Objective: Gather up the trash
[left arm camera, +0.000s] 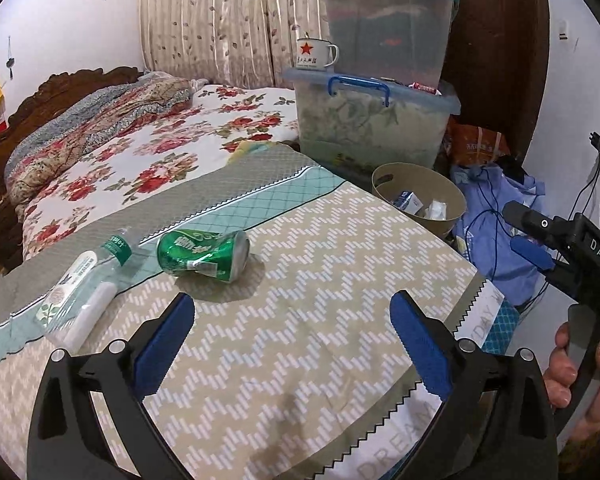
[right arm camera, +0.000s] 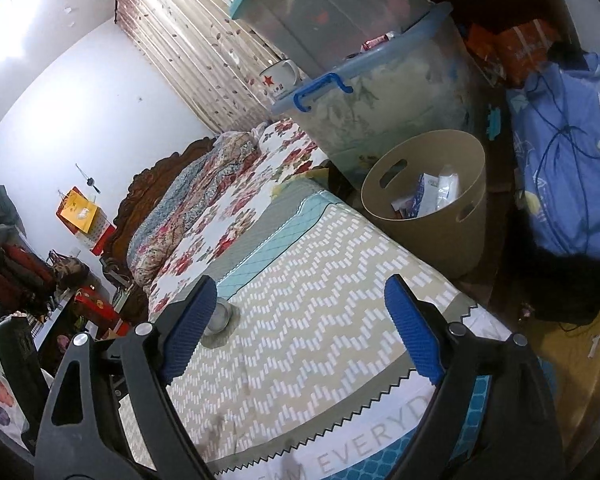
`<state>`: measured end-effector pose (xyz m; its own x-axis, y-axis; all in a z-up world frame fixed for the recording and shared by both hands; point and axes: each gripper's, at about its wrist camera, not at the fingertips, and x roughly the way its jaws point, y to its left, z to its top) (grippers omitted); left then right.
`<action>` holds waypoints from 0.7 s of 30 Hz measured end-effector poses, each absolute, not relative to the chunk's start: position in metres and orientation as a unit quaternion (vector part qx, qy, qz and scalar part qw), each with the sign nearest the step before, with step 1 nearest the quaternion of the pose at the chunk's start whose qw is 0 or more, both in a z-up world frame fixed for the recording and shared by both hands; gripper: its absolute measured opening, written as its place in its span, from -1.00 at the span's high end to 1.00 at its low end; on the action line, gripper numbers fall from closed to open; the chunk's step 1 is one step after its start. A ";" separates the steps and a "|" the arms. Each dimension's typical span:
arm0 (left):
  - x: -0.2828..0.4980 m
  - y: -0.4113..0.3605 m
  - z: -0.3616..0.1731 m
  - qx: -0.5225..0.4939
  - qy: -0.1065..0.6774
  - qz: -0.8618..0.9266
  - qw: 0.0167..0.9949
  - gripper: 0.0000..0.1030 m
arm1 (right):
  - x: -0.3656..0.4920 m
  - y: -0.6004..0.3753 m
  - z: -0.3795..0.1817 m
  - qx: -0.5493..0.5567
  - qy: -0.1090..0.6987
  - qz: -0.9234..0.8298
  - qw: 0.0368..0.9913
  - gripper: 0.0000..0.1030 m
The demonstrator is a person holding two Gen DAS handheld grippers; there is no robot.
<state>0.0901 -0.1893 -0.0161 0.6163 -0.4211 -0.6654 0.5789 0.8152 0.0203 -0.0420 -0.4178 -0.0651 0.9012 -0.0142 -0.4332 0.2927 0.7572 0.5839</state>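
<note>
A crushed green can (left arm camera: 204, 255) lies on its side on the zigzag-patterned cloth (left arm camera: 300, 280); its end shows behind a finger in the right wrist view (right arm camera: 220, 316). A clear plastic bottle (left arm camera: 84, 284) with a green label lies left of the can. A beige trash bin (left arm camera: 420, 196) with cartons inside stands off the far right edge; it also shows in the right wrist view (right arm camera: 432, 196). My left gripper (left arm camera: 292, 308) is open and empty, just short of the can. My right gripper (right arm camera: 300, 296) is open and empty above the cloth; it shows at the right of the left wrist view (left arm camera: 528, 232).
Stacked plastic storage boxes (left arm camera: 380, 80) with an enamel mug (left arm camera: 314, 54) stand behind the bin. A bed with floral covers (left arm camera: 140, 140) lies to the far left. Blue clothing and cables (left arm camera: 496, 216) are piled on the right.
</note>
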 end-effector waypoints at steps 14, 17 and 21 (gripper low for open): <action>0.088 -0.185 -0.016 0.130 0.334 -0.270 0.894 -0.83 | -0.039 -0.412 -0.062 0.337 0.207 -0.090 0.914 -0.73; 0.087 -0.184 -0.016 0.129 0.334 -0.270 0.894 -0.83 | -0.039 -0.412 -0.062 0.337 0.205 -0.091 0.914 -0.74; 0.087 -0.184 -0.016 0.128 0.335 -0.270 0.894 -0.83 | -0.039 -0.411 -0.062 0.337 0.206 -0.091 0.914 -0.74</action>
<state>0.0875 -0.1840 -0.0158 0.6300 -0.3967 -0.6676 0.5687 0.8211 0.0486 -0.0390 -0.4115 -0.0622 0.8988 -0.0266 -0.4375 0.3046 0.7558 0.5796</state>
